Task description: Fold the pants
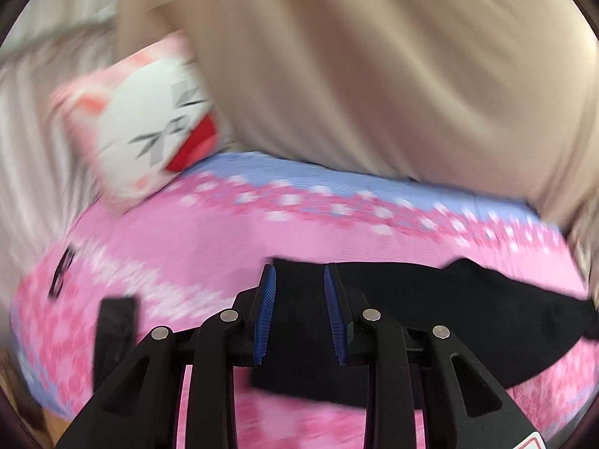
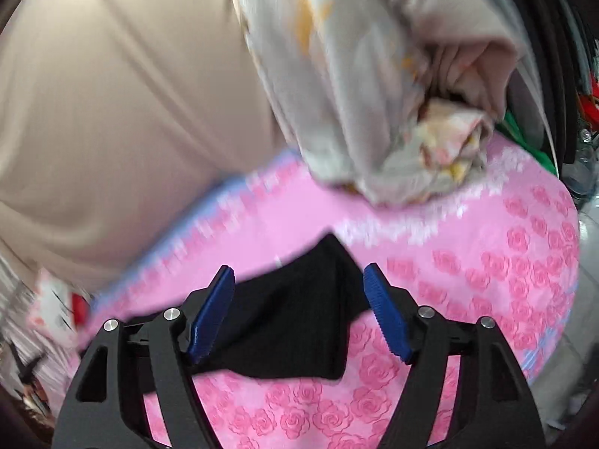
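The black pants lie folded on a pink rose-print bed cover. In the left wrist view my left gripper hovers over the pants' left end, its blue-padded jaws a little apart with nothing between them. In the right wrist view the pants show as a black folded end with a peaked corner. My right gripper is above it, jaws wide open and empty. Both views are motion-blurred.
A white and pink cat-face cushion sits at the back left of the bed. A large beige pillow or duvet fills the back. A bundle of pale printed cloth lies at the back right. A small black item lies left of my left gripper.
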Demonstrator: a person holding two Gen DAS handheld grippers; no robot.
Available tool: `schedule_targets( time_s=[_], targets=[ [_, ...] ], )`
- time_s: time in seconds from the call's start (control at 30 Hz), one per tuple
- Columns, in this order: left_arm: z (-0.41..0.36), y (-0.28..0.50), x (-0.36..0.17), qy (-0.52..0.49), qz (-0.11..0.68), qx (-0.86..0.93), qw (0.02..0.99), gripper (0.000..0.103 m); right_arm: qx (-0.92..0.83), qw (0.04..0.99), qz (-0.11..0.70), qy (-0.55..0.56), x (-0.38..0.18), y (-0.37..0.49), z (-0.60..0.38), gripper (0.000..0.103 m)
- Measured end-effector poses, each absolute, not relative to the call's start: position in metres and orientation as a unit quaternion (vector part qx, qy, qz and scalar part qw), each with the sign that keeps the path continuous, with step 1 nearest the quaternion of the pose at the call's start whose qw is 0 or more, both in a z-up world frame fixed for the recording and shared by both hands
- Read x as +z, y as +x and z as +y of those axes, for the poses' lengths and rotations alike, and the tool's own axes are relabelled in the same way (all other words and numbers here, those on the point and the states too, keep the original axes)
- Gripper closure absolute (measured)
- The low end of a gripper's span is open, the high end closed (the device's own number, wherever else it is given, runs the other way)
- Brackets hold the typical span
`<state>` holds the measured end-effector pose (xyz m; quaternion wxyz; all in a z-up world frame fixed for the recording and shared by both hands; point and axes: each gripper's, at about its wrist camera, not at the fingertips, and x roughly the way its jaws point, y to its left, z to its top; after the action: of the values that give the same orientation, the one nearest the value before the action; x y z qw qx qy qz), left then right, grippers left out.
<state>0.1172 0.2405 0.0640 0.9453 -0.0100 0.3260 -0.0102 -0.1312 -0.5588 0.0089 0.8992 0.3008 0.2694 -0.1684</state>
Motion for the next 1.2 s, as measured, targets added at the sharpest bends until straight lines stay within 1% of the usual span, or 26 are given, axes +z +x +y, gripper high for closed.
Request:
schedule_targets(
  time_s=[0.07,0.1,0.17,0.2,0.23,0.27,0.33,0.47,0.53,0.57,0.6,0.63,0.67,0.7,0.73,0.8,0.83,0.87,0.93,0.97,1.0,1.03,1.07,1.1,1.17,1.2],
  targets=[
    [0.182,0.133,0.060,0.051,0.339,0.009,0.939,0.077,-0.196,0.885,0.342,0.249,0.002,-0.094,-0.541,0.033],
    [0.146,0.137,0.053,0.087,0.337,0.017,0.937,0.076,-0.208,0.880,0.373,0.207,-0.002,-0.075,-0.528,0.034],
    [0.095,0.139,0.041,0.127,0.335,0.016,0.933,0.075,-0.235,0.867,0.423,0.121,-0.010,-0.045,-0.505,0.034],
    [0.076,0.139,0.036,0.135,0.338,0.008,0.931,0.066,-0.249,0.859,0.439,0.086,-0.015,-0.030,-0.498,0.034],
    [0.051,0.137,0.027,0.139,0.344,-0.003,0.929,0.061,-0.252,0.854,0.448,0.073,-0.019,-0.021,-0.495,0.034],
    [0.032,0.136,0.020,0.137,0.354,-0.022,0.925,0.052,-0.261,0.843,0.467,0.061,-0.024,-0.009,-0.495,0.034],
    [-0.007,0.134,0.006,0.126,0.381,-0.069,0.913,0.051,-0.271,0.827,0.486,0.076,-0.025,-0.001,-0.502,0.034],
    [-0.077,0.111,-0.013,0.168,0.376,-0.127,0.902,0.051,-0.248,0.814,0.485,0.203,-0.024,-0.008,-0.537,0.034],
    [-0.103,0.099,-0.016,0.173,0.381,-0.173,0.892,0.051,-0.267,0.797,0.500,0.207,-0.027,-0.009,-0.551,0.035],
    [-0.113,0.094,-0.017,0.175,0.382,-0.195,0.886,0.051,-0.261,0.792,0.512,0.205,-0.030,-0.007,-0.555,0.043],
    [-0.125,0.090,-0.020,0.178,0.384,-0.212,0.881,0.051,-0.245,0.793,0.519,0.207,-0.033,-0.005,-0.554,0.056],
    [-0.140,0.085,-0.024,0.184,0.384,-0.231,0.875,0.050,-0.236,0.788,0.530,0.205,-0.039,-0.002,-0.553,0.060],
    [-0.151,0.084,-0.027,0.187,0.385,-0.241,0.871,0.050,-0.237,0.790,0.536,0.178,-0.041,0.002,-0.548,0.075],
    [-0.160,0.084,-0.030,0.189,0.389,-0.247,0.867,0.050,-0.235,0.797,0.534,0.157,-0.037,0.005,-0.542,0.095],
    [-0.172,0.085,-0.035,0.191,0.393,-0.258,0.861,0.050,-0.235,0.806,0.528,0.130,-0.030,0.008,-0.534,0.095],
    [-0.188,0.088,-0.041,0.190,0.406,-0.266,0.854,0.050,-0.229,0.847,0.474,0.071,0.013,0.006,-0.507,0.095],
    [-0.191,0.088,-0.041,0.189,0.407,-0.270,0.852,0.050,-0.237,0.873,0.426,0.016,0.046,-0.003,-0.485,0.095],
    [-0.194,0.088,-0.041,0.188,0.405,-0.271,0.852,0.050,-0.244,0.888,0.389,-0.032,0.066,-0.013,-0.471,0.095],
    [-0.196,0.085,-0.040,0.188,0.402,-0.273,0.853,0.050,-0.237,0.902,0.324,-0.156,0.085,-0.043,-0.439,0.095],
    [-0.198,0.083,-0.041,0.188,0.404,-0.278,0.851,0.050,-0.222,0.898,0.326,-0.197,0.074,-0.060,-0.433,0.093],
    [-0.200,0.079,-0.043,0.188,0.408,-0.288,0.846,0.050,-0.221,0.882,0.362,-0.204,0.056,-0.069,-0.440,0.085],
    [-0.201,0.075,-0.044,0.191,0.409,-0.294,0.842,0.050,-0.228,0.858,0.418,-0.193,0.034,-0.074,-0.454,0.080],
    [-0.203,0.071,-0.045,0.196,0.410,-0.299,0.839,0.050,-0.236,0.825,0.486,-0.167,0.005,-0.088,-0.472,0.078],
    [-0.205,0.066,-0.048,0.200,0.410,-0.305,0.836,0.050,-0.238,0.813,0.510,-0.151,-0.007,-0.100,-0.480,0.078],
    [-0.209,0.063,-0.048,0.201,0.414,-0.315,0.830,0.050,-0.254,0.806,0.520,-0.123,-0.010,-0.122,-0.486,0.078],
    [-0.211,0.062,-0.048,0.197,0.417,-0.318,0.828,0.050,-0.254,0.817,0.509,-0.099,-0.003,-0.126,-0.487,0.071]
  ],
)
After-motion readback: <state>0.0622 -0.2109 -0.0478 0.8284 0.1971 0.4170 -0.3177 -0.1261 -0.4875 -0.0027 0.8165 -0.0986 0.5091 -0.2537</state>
